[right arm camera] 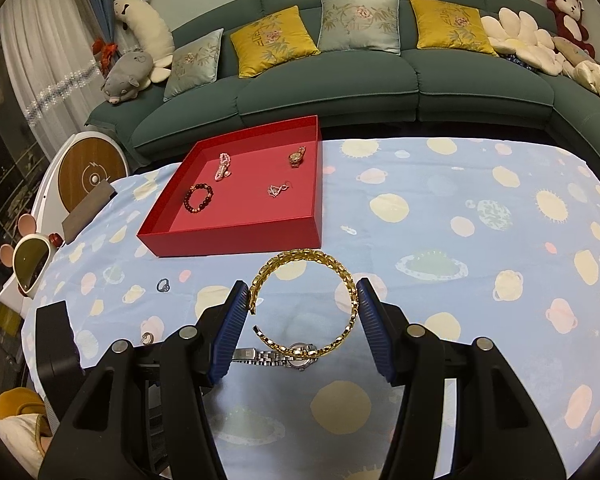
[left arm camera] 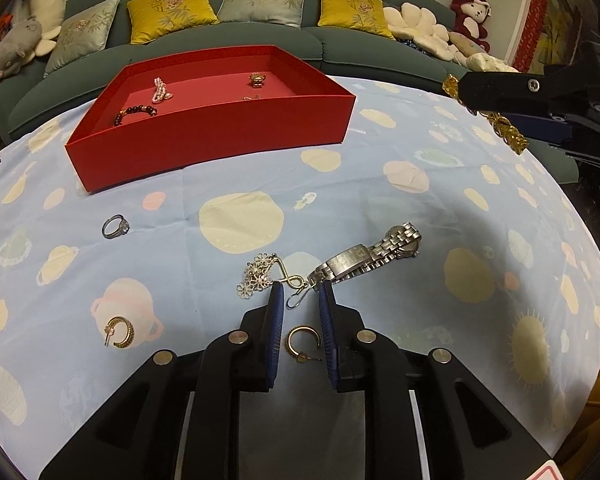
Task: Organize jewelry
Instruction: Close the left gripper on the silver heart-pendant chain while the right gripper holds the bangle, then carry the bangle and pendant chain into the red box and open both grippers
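Right claw (right arm camera: 302,300) is spread wide around the gold bracelet (right arm camera: 306,300), which spans the gap pad to pad; in the left wrist view the right claw (left arm camera: 466,98) is up off the bench (left arm camera: 420,220) with the bracelet hanging from it, so we judge it gripped and carried.

Left claw (left arm camera: 300,294) hangs low, jaws partly open, nothing held; tips sit just beside the flower pendant (left arm camera: 260,274) and the hook of its clasp.

Done so far: red tray (right arm camera: 228,240) holds a pearl bracelet (right arm camera: 223,166), dark bead bracelet (right arm camera: 198,198), small gold watch (right arm camera: 297,157) and small chain piece (right arm camera: 277,190).

Left on the bench: silver watch (left arm camera: 370,258), ring (left arm camera: 115,226), two gold hoop earrings (left arm camera: 120,332) (left arm camera: 302,344), pendant. We'd call it near halfway.
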`<state>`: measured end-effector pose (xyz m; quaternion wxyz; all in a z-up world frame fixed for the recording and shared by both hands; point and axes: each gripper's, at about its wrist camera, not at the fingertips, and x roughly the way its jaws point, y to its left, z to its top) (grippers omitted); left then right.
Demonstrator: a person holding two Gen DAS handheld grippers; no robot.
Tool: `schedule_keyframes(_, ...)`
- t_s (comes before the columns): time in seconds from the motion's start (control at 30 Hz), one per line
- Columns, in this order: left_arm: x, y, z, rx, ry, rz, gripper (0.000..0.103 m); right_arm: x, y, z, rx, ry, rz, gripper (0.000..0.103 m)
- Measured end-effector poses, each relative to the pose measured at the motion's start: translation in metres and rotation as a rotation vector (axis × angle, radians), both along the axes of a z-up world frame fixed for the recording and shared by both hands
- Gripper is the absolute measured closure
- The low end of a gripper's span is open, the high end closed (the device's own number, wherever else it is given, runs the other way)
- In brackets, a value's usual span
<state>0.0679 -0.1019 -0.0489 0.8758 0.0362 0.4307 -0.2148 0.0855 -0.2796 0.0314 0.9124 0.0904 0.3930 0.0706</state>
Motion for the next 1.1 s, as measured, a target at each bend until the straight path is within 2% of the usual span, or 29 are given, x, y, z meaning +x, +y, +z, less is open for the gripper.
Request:
schedule_keyframes(0.1,0.004,-0.001,-0.001,0.002,0.004,-0.008,0.103,0.0,0.0,-0.001,0.001,0.001,0.002,0.049)
schedule_keyframes(0.3,0.0,-0.004,0.005,-0.008,-0.011,-0.04,0.103,0.0,0.001,-0.001,0.0,0.001,0.004,0.049)
schedule_keyframes(0.5,-0.002,0.009,0.034,-0.099,-0.029,-0.035,0.103,-0.001,0.0,0.004,0.005,-0.014,-0.002,0.049)
schedule_keyframes(0.73,0.007,0.038,0.066,-0.192,-0.048,0.022,0.103,0.001,-0.001,0.01,0.007,-0.029,-0.002,0.049)
schedule_keyframes(0.93,0.015,0.054,0.089,-0.219,-0.071,0.05,0.103,0.006,0.012,0.018,0.006,-0.047,0.026,0.049)
schedule_keyframes(1.1,0.037,0.066,0.114,-0.215,-0.107,0.083,0.103,0.017,0.029,0.036,-0.002,-0.103,0.067,0.049)
